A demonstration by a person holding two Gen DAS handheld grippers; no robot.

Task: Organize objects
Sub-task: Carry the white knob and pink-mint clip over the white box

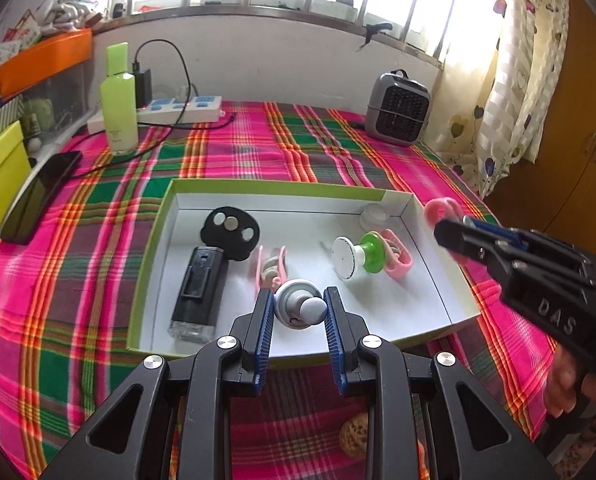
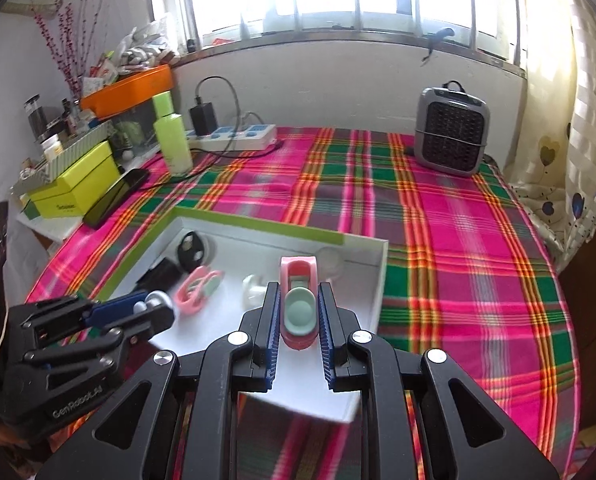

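Note:
A shallow white box with green rim (image 1: 258, 187) lies on the plaid cloth; it also shows in the right wrist view (image 2: 258, 222). My left gripper (image 1: 299, 307) is shut on a small silver-grey round gadget (image 1: 299, 307), held over the box's near edge. My right gripper (image 2: 298, 312) is shut on a pink clip with a green pad (image 2: 299, 304), over the box's right part; it shows at the right in the left wrist view (image 1: 457, 236). In the box lie a black device (image 1: 198, 284), a black disc (image 1: 230, 232), a pink clip (image 1: 272, 268), a white-green suction piece (image 1: 355, 257) and another pink clip (image 1: 397, 260).
A grey mini heater (image 1: 397, 110) stands at the back right. A green bottle (image 1: 118, 104), a power strip (image 1: 178, 110) with cable and a black phone (image 1: 38, 196) are at the back left. A yellow-green box (image 2: 74, 184) and shelf clutter stand left. A walnut-like ball (image 1: 353, 434) lies near.

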